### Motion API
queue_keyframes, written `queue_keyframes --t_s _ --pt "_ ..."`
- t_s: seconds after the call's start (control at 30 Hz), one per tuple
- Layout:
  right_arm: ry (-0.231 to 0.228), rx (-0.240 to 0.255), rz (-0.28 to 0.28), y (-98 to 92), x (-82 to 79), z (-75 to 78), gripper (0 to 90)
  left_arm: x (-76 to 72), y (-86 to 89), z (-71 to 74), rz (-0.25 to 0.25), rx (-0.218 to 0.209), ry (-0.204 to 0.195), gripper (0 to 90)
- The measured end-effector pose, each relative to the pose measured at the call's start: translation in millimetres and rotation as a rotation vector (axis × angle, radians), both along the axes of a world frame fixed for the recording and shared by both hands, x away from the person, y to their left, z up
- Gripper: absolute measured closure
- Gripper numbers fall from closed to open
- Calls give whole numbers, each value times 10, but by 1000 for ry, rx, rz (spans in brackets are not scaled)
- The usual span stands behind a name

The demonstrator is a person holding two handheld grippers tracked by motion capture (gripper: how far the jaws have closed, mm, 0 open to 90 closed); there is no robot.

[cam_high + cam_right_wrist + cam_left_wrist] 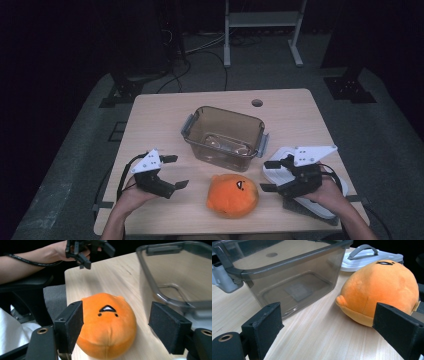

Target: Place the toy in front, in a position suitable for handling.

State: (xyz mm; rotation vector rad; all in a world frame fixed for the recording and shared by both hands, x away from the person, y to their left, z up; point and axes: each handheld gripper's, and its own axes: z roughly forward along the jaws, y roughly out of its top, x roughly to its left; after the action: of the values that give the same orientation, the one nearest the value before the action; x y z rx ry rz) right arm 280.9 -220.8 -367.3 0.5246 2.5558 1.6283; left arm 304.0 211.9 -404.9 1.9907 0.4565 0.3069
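Both tools, left tool [173, 172] and right tool [270, 175], stand spread beside the round orange plush toy [233, 194]; a shallow pinch could squeeze it out across the tabletop [165, 116].

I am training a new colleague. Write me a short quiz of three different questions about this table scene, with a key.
1. True or false: the orange plush toy lies inside the clear container.
2. Multiple choice. Where is the white lid?
A) closed on the container
B) on the table, under the right gripper
C) on the floor
3. Fill in: in the high view, the toy lies on the table between the left gripper and the ____ gripper.

Key:
1. False; it lies on the table, in front of the container.
2. B
3. right; both grippers have open jaws and hold nothing.
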Motion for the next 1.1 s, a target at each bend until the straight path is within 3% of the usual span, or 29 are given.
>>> queue_keyframes --t_s 0.53,0.87,1.1 --pt "4 -61 126 559 123 -27 274 5 60 12 4 -22 -12 83" --pt "5 -82 173 800 169 -112 305 10 99 5 17 -25 -11 83" --pt "27 -111 177 917 243 -218 355 13 106 -2 15 -22 -9 83"
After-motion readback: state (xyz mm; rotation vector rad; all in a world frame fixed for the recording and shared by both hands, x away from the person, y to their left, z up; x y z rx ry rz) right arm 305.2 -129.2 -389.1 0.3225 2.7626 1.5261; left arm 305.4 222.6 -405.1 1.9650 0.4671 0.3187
